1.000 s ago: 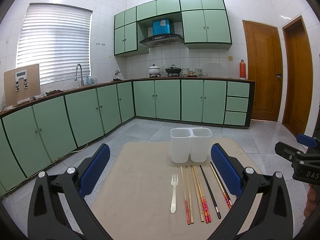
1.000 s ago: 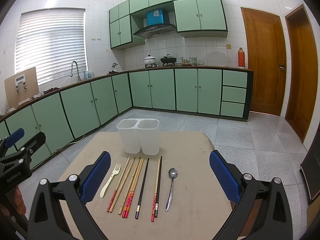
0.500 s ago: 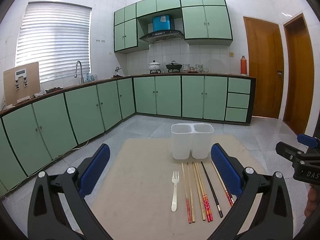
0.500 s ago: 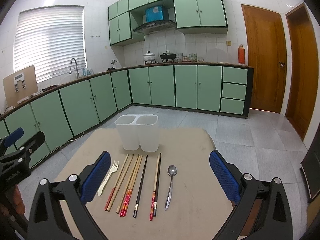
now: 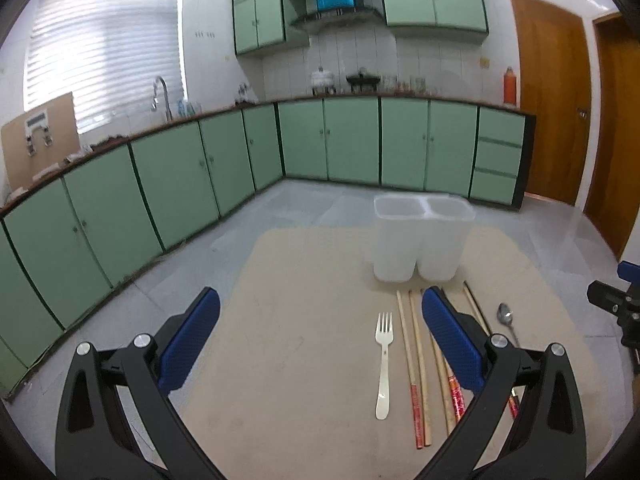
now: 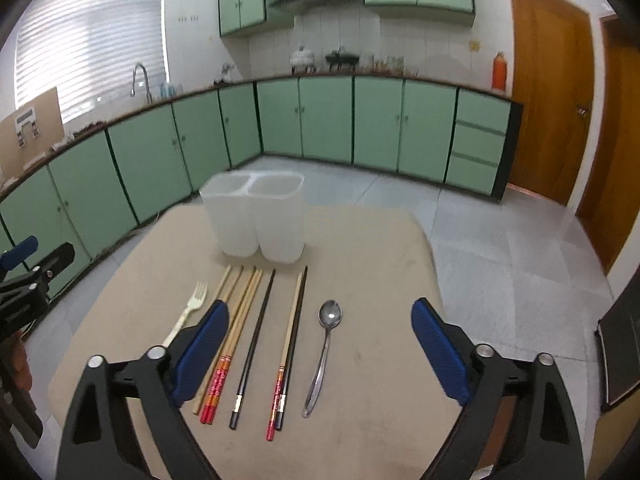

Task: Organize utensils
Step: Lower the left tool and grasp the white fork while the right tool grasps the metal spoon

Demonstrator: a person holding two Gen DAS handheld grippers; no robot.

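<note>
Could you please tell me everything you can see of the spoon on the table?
The spoon is slim, shiny and looks like metal. It lies flat on the beige table, bowl facing up and pointing toward the white holder, handle toward the camera. It sits rightmost in the row, just right of the chopsticks, apart from them. Neither claw touches it.

Standing upright at upper centre: translucent two-compartment holder [image 6: 256, 220]. Lying flat in a row below it: pale fork [image 6: 188, 312], chopsticks [image 6: 256, 336], metal spoon [image 6: 325, 350].
</note>
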